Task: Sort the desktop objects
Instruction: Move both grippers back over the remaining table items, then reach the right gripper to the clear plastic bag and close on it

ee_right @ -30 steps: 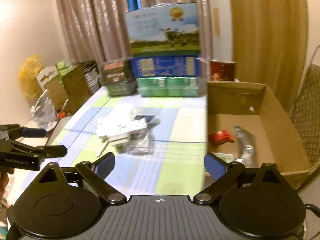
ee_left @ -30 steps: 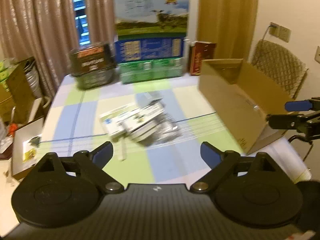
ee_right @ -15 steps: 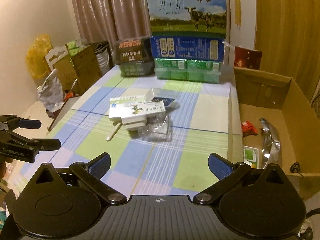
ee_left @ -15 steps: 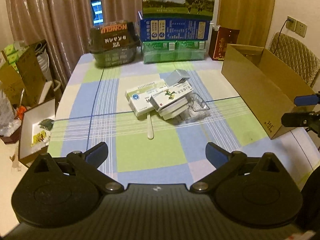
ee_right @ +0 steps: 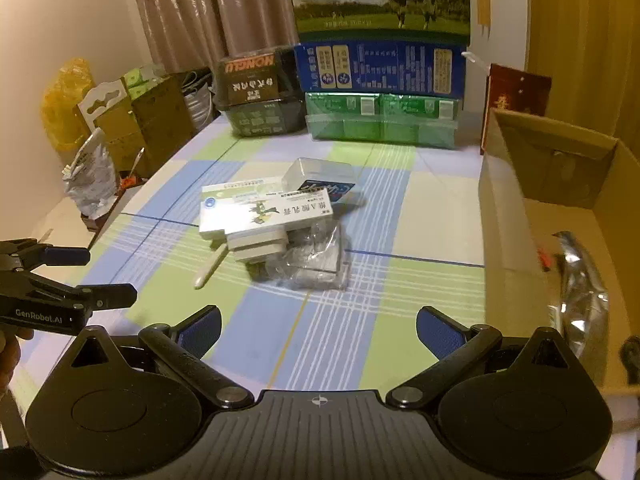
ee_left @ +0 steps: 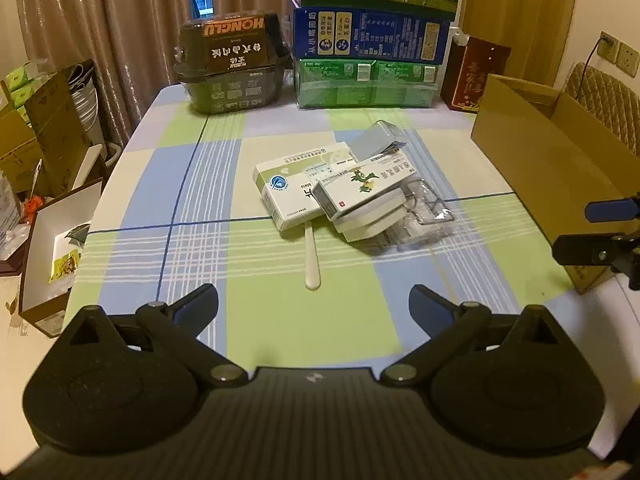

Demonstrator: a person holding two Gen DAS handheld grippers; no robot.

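A pile of white medicine boxes lies mid-table on the checked cloth, with a green-dragon box on top. A white plastic spoon pokes out below it and crumpled clear packaging sits to its right. My left gripper hangs short of the spoon, jaws wide but closing slightly, nothing between them. My right gripper stands open and empty before the same boxes and clear packaging. An open cardboard box on the right holds a silver foil bag.
Milk cartons, a dark basket and a red box line the table's far edge. Cartons and an open box stand on the floor at the left. A clear case lies behind the pile.
Both grippers have come down and forward toward the pile, which now looks larger and sharper. Both sets of jaws stand a little wider than a second ago.
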